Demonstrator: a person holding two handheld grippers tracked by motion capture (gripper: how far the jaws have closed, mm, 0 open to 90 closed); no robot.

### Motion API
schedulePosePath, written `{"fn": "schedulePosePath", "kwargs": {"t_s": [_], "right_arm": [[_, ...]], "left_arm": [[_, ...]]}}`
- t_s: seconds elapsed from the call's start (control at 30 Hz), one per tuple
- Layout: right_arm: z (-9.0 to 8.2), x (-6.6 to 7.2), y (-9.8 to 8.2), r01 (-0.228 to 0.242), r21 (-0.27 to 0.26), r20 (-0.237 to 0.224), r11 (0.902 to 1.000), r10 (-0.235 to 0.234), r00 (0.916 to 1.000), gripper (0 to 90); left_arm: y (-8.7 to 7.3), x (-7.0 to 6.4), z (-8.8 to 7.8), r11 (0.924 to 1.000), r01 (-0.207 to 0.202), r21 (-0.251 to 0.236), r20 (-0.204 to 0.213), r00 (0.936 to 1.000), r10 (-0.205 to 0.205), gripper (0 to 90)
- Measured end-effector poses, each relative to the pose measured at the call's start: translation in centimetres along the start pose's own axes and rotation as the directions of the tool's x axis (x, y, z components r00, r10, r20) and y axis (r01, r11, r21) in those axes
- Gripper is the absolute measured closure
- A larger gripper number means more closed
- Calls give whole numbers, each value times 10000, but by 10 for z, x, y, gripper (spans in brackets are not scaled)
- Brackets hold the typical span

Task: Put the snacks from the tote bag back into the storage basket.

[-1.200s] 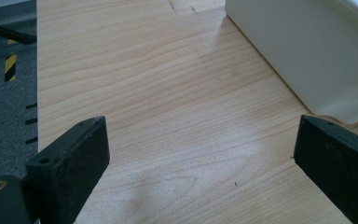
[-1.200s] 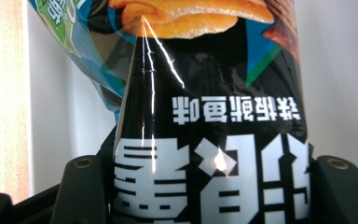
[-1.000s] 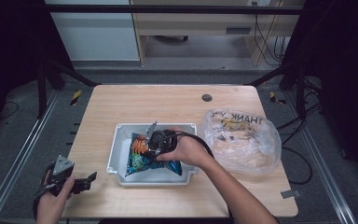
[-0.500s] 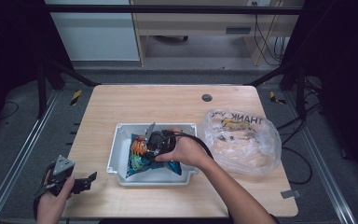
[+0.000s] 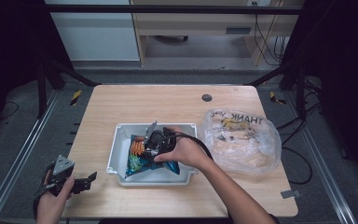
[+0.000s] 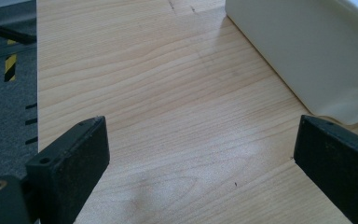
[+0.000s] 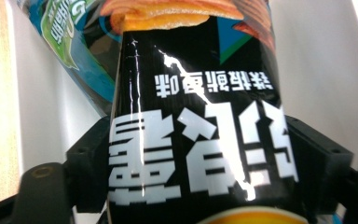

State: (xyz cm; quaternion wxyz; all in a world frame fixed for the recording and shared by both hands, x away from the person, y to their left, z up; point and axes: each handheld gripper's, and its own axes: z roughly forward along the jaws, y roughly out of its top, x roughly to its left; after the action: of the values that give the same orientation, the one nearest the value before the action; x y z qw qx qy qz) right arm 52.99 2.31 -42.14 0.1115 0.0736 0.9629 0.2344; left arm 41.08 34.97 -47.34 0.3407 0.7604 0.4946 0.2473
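My right gripper [image 5: 150,140], jaws just opening around the light, crinkly, slippery chip bag [image 7: 196,116] in the bin [image 5: 116,154], should pinch its 12 o'clock seam; left gripper [image 6: 200,154] gapes empty.

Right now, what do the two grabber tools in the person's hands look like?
Both are black. The left gripper has two flat, blocky black jaws with small screw holes, and a grey three-cornered plate sits on top. The right gripper is black too, with a grey plate and a black cable looping from it. The person's forearms are bare, with no sleeves showing.
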Motion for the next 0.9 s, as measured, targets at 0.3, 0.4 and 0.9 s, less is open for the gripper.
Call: {"fn": "schedulePosePath", "kwargs": {"t_s": [0.3, 0.4, 0.9], "right_arm": [[-18, 1, -3, -300, -605, 150, 9977, 310, 9994, 154], [-27, 1, -7, -522, -857, 221, 9949, 543, 9983, 140], [-64, 4, -23, -1503, -2203, 216, 9638, 1589, 9871, 74]], "left_arm": [[0, 0, 0, 10000, 9, -20, -1, 10000, -9, 32], [0, 0, 0, 10000, 12, -13, -7, 10000, -12, 31], [-1, 1, 1, 9999, 79, 72, -179, 9998, -77, 31]]}}
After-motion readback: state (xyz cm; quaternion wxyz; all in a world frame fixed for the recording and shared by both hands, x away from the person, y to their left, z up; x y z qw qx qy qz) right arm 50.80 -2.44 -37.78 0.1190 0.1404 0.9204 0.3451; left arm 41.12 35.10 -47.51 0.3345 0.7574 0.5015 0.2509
